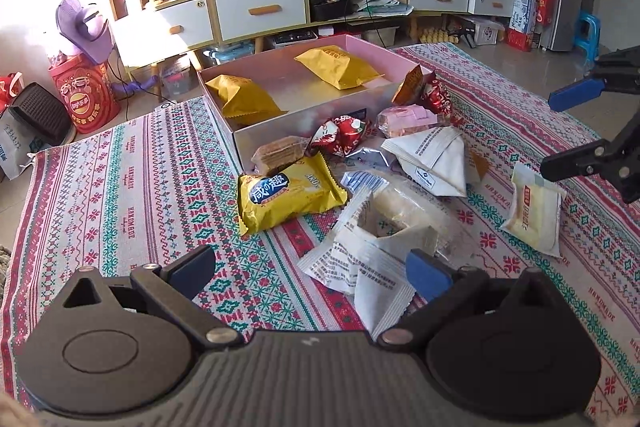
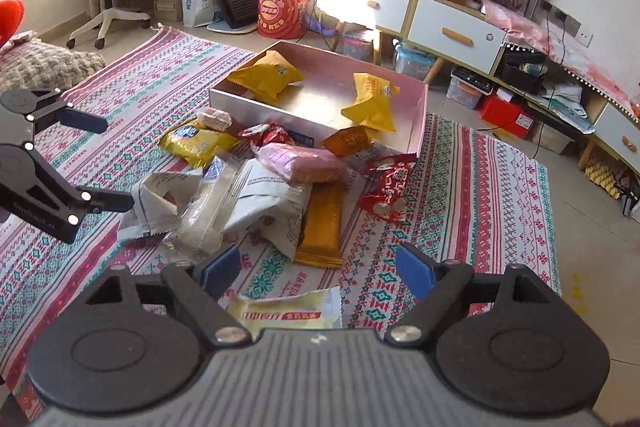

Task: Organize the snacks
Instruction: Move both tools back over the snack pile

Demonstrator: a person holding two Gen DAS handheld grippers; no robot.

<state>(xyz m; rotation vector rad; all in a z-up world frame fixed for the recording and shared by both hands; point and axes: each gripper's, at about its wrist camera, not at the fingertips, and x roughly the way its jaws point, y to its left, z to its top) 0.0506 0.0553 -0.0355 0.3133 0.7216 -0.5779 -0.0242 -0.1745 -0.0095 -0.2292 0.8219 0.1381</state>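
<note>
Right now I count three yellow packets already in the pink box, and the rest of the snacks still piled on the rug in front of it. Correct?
Not quite: the pink box holds two yellow packets, not three, as both wrist views show. The rest of the snacks are still piled on the rug in front of it.

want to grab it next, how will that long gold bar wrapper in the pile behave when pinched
The gold bar lies flat and straight, so it probably holds a stiff bar and should lift without drooping. Its glossy foil may slip between the pads. The white packet overlaps its left edge and may drag along.
</note>
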